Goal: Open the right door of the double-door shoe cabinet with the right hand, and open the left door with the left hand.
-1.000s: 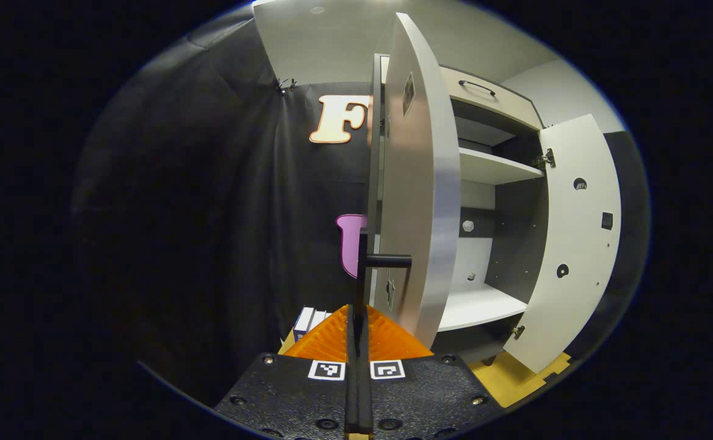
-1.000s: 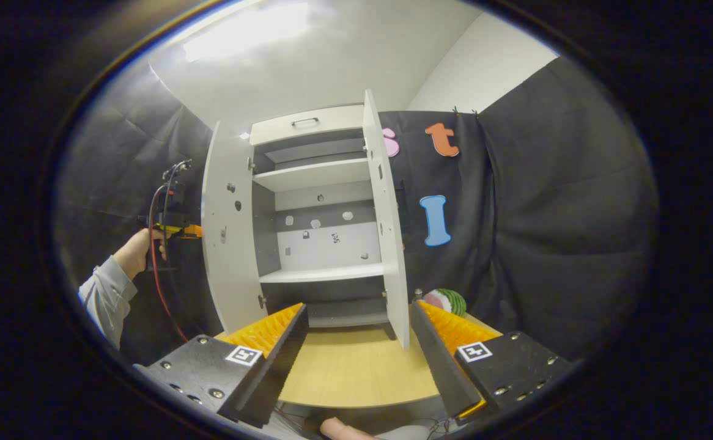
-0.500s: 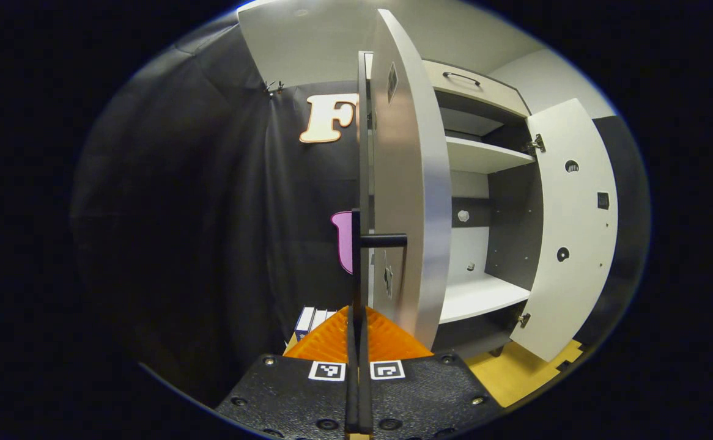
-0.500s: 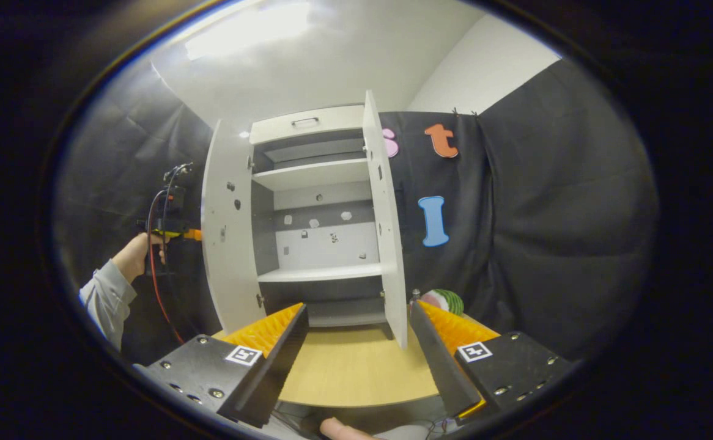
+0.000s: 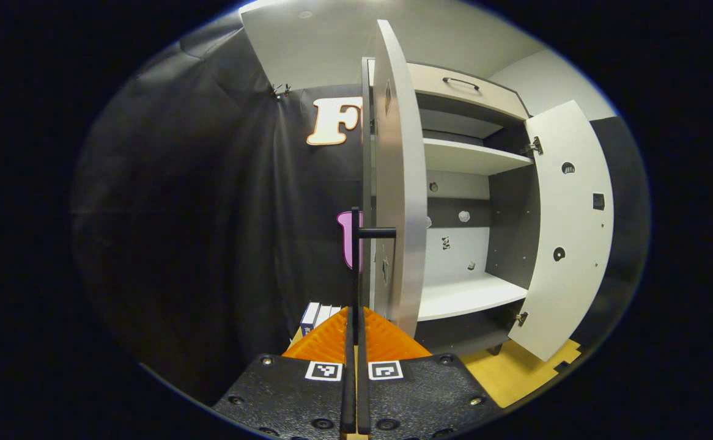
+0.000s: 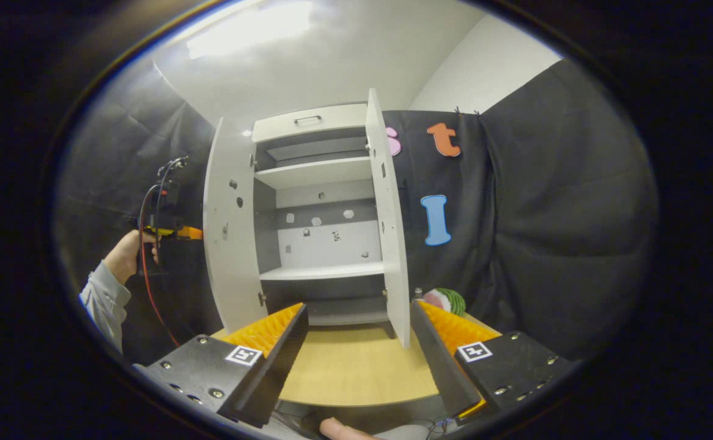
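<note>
The white double-door shoe cabinet stands on a wooden table with both doors swung out. In the left gripper view my left gripper is shut on the thin black handle of the left door, seen almost edge-on. The right door hangs wide open beyond the shelves. In the right gripper view my right gripper is open and holds nothing, well in front of the cabinet, near the lower edge of the right door. The left gripper, held by a hand, sits at the outer face of the left door.
A drawer with a dark handle tops the cabinet. The shelves hold nothing. A watermelon-like ball lies on the wooden table right of the cabinet. Some books stand to its left. Black cloth walls surround the booth.
The left door has swung further open with my left gripper shut on its handle, showing more of the cabinet's inside. My right gripper has hardly moved.
</note>
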{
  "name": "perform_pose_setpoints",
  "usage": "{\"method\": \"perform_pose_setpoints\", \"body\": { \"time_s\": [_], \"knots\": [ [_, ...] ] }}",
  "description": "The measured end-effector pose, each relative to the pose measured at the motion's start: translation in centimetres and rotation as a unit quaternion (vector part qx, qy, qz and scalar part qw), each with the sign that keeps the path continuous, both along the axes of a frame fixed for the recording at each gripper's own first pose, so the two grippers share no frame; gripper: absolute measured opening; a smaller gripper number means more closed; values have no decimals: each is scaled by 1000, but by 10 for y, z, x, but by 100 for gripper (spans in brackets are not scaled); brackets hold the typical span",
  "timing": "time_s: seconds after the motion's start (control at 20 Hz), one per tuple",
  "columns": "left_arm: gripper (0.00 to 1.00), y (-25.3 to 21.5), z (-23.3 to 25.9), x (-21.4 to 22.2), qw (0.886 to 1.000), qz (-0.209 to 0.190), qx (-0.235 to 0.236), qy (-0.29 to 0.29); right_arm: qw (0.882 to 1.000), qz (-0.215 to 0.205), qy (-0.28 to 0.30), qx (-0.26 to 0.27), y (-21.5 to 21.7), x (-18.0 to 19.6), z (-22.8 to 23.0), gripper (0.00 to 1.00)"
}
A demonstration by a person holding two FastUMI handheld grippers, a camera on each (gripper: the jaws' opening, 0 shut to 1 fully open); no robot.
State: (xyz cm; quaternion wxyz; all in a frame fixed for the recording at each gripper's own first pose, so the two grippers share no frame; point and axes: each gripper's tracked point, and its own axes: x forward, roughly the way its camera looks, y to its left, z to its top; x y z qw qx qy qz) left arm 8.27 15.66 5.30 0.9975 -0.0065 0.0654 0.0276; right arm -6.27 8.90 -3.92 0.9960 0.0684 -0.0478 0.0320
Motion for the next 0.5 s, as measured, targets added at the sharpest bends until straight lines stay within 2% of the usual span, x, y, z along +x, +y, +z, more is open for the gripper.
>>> {"method": "perform_pose_setpoints", "body": {
  "time_s": [0.15, 0.3, 0.35, 0.5],
  "knots": [
    [2, -1, 8, -24, 1000, 20, -16, -10, 1000, 0, -1, 2, 1, 0, 0, 100],
    [44, -2, 13, -55, 999, 45, -6, -19, 1000, 1, -1, 0, 4, 1, 0, 100],
    [60, -8, 15, -64, 999, 45, -2, -23, 1000, 1, -2, -1, 3, 1, 1, 97],
    [83, -35, 12, -97, 999, 26, 12, -35, 1000, -2, -7, 1, 1, -3, 6, 100]
  ]
}}
